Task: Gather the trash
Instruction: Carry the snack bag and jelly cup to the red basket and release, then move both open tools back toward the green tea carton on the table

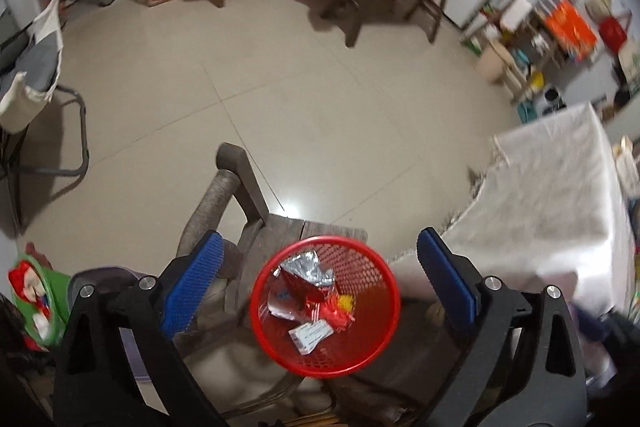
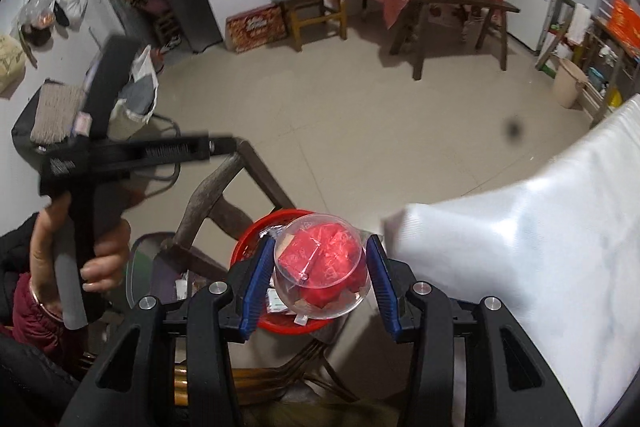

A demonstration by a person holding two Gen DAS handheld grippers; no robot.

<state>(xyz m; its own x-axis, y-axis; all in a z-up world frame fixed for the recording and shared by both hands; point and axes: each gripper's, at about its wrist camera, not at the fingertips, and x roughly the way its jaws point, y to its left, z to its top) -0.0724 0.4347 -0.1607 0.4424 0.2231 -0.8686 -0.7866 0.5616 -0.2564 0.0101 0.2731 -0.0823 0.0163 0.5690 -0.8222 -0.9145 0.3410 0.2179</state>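
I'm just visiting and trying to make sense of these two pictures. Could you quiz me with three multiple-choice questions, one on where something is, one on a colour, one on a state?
1. Where does the red mesh wastebasket stand?
A. on the worn wooden chair
B. on the floor tiles
C. on the white-clothed table

2. What colour are the pads on each tool?
A. green
B. blue
C. yellow

3. What is the right tool doing?
A. hanging empty
B. gripping a spoon
C. gripping a clear plastic cup with red paper inside

Answers:
1 A, the worn wooden chair shows under and behind the basket.
2 B, blue pads line the fingers.
3 C, the clear plastic cup sits between its pads, above the basket.
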